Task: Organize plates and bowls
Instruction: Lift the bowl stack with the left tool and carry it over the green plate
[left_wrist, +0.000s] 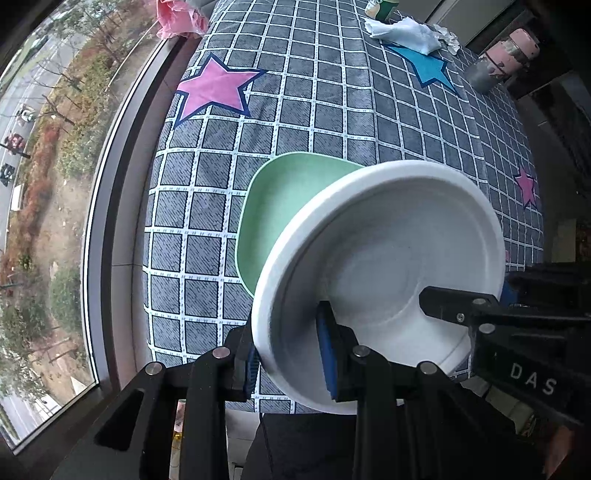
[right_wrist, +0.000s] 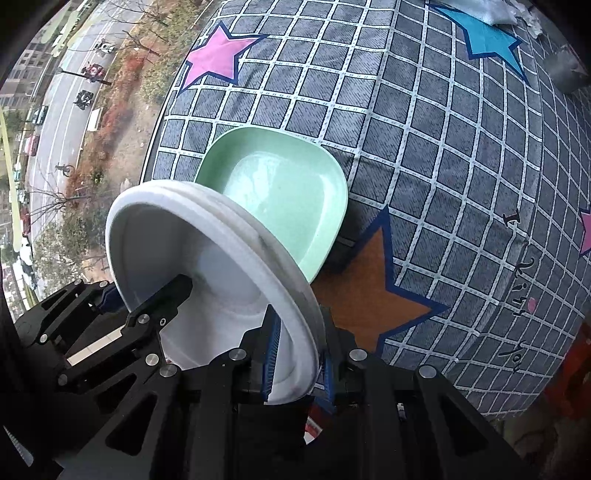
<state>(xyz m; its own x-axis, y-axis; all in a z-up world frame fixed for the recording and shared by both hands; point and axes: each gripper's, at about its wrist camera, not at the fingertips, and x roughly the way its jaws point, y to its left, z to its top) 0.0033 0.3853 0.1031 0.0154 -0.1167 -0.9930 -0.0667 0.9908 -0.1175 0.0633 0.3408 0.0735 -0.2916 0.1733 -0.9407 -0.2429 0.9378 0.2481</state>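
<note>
A white round plate is held tilted above the table, over a green square plate that lies on the checked cloth. My left gripper is shut on the white plate's near rim. My right gripper is shut on the opposite rim of the same white plate. The green plate lies just beyond it, partly hidden. Each gripper shows in the other's view, the right one and the left one.
The table carries a grey checked cloth with pink, blue and orange stars. Crumpled white tissue and a grey-pink bottle stand at the far right. A pink bag lies at the far left. A window runs along the left edge.
</note>
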